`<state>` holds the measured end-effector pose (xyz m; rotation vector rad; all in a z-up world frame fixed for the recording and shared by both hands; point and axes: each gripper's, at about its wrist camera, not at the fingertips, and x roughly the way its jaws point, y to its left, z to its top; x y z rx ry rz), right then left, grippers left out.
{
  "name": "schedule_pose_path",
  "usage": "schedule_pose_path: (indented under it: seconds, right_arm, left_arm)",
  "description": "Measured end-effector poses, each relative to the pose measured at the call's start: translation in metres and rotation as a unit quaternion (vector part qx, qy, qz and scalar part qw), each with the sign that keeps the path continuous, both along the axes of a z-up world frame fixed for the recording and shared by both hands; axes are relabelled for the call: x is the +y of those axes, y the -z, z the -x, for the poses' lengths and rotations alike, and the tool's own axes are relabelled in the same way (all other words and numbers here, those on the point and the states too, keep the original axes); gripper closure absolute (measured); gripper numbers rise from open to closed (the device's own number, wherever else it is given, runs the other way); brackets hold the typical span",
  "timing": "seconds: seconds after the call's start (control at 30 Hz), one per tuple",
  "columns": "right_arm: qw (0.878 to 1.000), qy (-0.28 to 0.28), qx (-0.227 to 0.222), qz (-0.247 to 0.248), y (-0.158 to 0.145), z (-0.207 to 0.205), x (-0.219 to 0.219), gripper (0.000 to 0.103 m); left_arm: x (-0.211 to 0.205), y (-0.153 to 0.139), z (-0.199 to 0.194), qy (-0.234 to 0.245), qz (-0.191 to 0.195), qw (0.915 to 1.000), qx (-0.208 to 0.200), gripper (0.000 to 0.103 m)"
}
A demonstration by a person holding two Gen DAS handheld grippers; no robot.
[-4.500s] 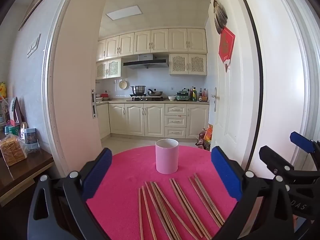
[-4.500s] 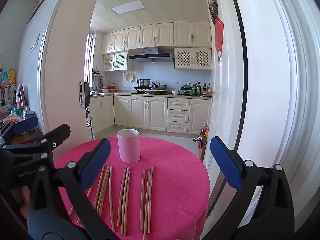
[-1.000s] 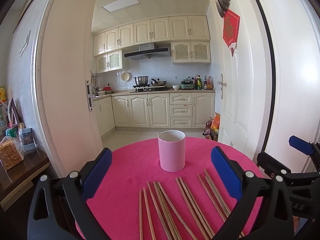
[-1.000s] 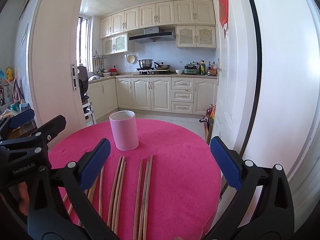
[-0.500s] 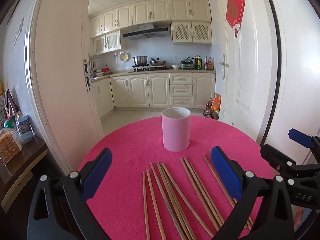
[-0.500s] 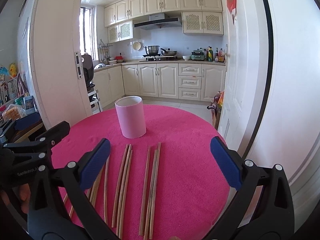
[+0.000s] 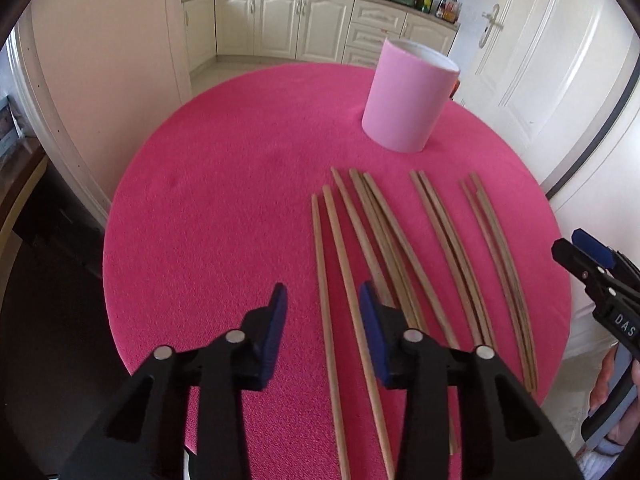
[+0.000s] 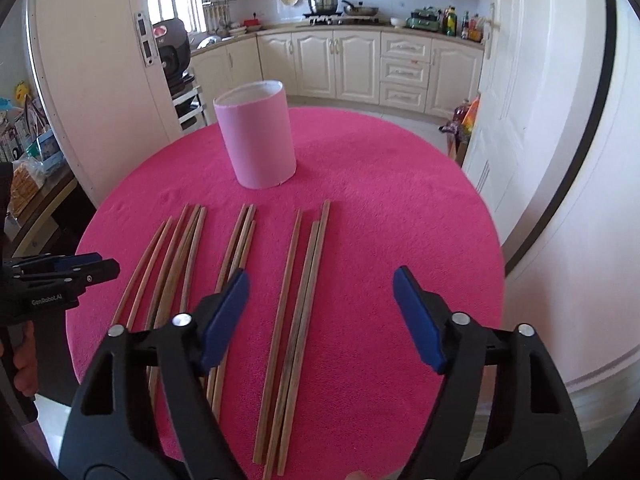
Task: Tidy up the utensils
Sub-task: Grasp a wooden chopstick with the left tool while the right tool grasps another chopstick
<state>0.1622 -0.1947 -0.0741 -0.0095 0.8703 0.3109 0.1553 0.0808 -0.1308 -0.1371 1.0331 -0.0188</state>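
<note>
While the round table [image 7: 208, 184] is filling most of both views, its left half is lying bare, and its right edge is curving close to a white door [image 8: 532, 128]. Chopsticks [image 7: 400, 240] are lying in a row below the pink cup [image 7: 408, 100], which is standing upright in the upper middle. The left gripper [image 7: 322, 300] is hanging over the two leftmost sticks; its jaws have just been closing but are touching nothing. The right gripper [image 8: 320, 292] is hanging over the rightmost sticks, jaws also narrowing, wide apart.

Both wrist views downward, table [image 7: 224, 184] shared
</note>
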Motion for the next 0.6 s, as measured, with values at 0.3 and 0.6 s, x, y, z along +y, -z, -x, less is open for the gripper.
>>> schedule_pose_path:
  seconds: [0.3, 0.6]
  right_arm:
    - [0.996, -0.033, 0.081, -0.004, 0.023, -0.026, 0.007, 0.067]
    - [0.989, -0.046, 0.14, 0.002, 0.03, -0.05, 0.006, 0.073]
  left_arm:
    - [-0.011, 0.026, -0.002, 0.027, -0.014, 0.9983, 0.05, 0.084]
    - [0.0, 0.026, -0.011, 0.011, 0.006, 0.9988, 0.048, 0.097]
